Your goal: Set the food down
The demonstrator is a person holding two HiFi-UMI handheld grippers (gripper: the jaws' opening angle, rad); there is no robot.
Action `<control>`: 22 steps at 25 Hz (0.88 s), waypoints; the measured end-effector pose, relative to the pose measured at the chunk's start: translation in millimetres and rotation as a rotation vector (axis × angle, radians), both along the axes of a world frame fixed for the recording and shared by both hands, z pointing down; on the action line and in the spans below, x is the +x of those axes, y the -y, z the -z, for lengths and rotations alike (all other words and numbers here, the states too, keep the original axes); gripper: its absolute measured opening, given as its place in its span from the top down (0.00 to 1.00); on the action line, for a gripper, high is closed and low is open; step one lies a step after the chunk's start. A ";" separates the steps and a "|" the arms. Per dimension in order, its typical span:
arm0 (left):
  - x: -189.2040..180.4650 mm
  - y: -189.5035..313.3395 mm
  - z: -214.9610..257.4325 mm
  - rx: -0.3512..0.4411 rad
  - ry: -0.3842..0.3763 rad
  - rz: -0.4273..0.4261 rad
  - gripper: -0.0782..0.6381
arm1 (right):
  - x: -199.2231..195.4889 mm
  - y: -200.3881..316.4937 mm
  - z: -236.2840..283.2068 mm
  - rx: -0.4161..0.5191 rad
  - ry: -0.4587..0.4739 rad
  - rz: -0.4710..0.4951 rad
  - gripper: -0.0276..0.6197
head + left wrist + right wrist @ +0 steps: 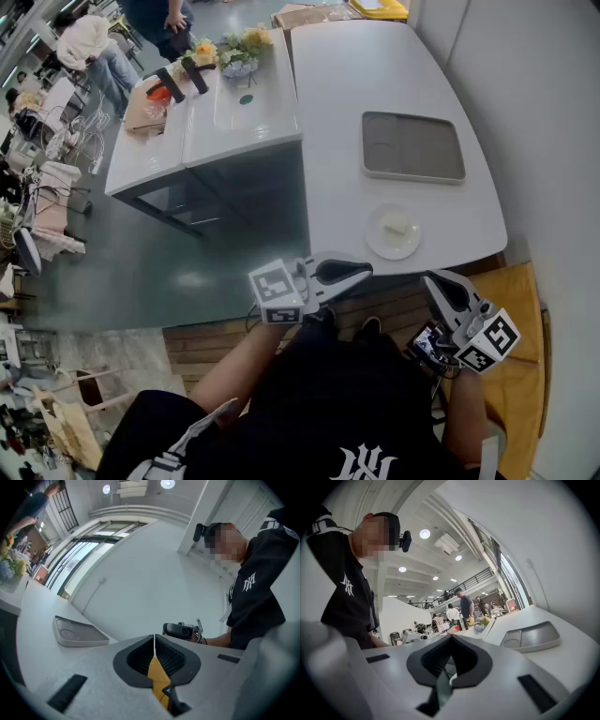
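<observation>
A small white plate with a pale piece of food on it stands near the front edge of the white table. Behind it lies an empty grey tray, which both gripper views also catch, the tray and the tray. My left gripper is shut and empty, level, just off the table's near edge. My right gripper is also shut and empty, below the plate and close to my body. Both sets of jaws meet with nothing between them, the left gripper and the right gripper.
A second white table to the left carries flowers, dark bottles and a cardboard box. A white wall runs along the right. A yellow seat is by my right side. People stand and sit far back left.
</observation>
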State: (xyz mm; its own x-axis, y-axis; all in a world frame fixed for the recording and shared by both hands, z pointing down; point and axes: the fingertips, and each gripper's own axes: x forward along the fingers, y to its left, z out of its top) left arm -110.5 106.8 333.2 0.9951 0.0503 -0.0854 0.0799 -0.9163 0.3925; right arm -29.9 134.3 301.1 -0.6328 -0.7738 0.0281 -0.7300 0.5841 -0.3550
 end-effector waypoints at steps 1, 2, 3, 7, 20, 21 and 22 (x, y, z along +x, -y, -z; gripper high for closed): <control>1.3 -1.0 0.2 -0.005 0.002 -0.009 0.88 | -0.1 0.6 -0.7 -0.006 0.006 -0.005 0.95; 2.5 -1.6 0.9 -0.009 0.003 -0.017 0.88 | -0.3 1.3 -1.4 -0.010 0.011 -0.010 0.95; 3.5 -1.6 2.0 -0.011 0.002 -0.023 0.88 | -0.6 2.1 -2.0 -0.014 0.016 -0.014 0.95; 2.4 -2.6 0.4 -0.012 0.014 -0.062 0.88 | -5.8 2.4 -7.9 -0.027 0.030 -0.019 0.95; -25.4 11.6 -15.8 -0.014 0.128 -0.097 0.88 | -14.2 17.8 -21.7 -0.134 0.039 -0.069 0.95; -27.3 12.9 -16.6 -0.015 0.139 -0.100 0.88 | -13.8 18.7 -22.3 -0.148 0.043 -0.069 0.95; -29.1 14.5 -17.8 -0.019 0.148 -0.098 0.88 | -12.6 19.3 -22.7 -0.161 0.052 -0.068 0.95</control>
State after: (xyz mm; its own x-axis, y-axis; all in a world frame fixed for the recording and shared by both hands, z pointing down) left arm -139.6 92.3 351.0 0.9872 0.1479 0.0594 0.1092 -0.8991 0.4238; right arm -42.5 114.9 323.8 -0.5833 -0.8027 0.1242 -0.7440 0.4667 -0.4781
